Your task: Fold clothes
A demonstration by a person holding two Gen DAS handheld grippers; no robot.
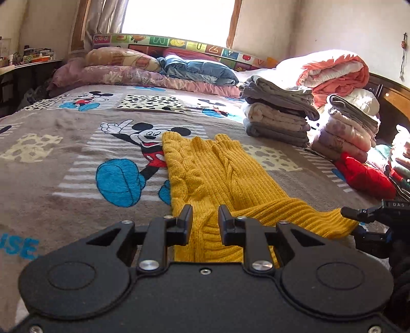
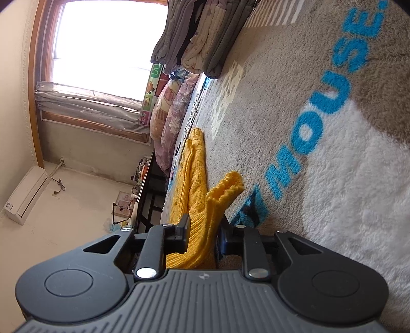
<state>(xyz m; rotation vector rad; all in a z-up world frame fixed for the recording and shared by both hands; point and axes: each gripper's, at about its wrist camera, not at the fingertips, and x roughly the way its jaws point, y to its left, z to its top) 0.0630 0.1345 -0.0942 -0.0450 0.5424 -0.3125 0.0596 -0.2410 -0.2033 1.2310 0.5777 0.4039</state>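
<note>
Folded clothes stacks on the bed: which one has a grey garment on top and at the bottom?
The left stack, nearer the yellow sweater; the right stack has pink underneath.

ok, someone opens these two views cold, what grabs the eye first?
The mustard-yellow knit sweater, lying lengthwise down the middle of the cartoon-mouse blanket, with its near end between the left gripper fingers. Next, the stacks of folded clothes at the right of the bed, under a blown-out bright window. In the right wrist view the scene is rolled sideways, and yellow knit fills the right gripper.
</note>
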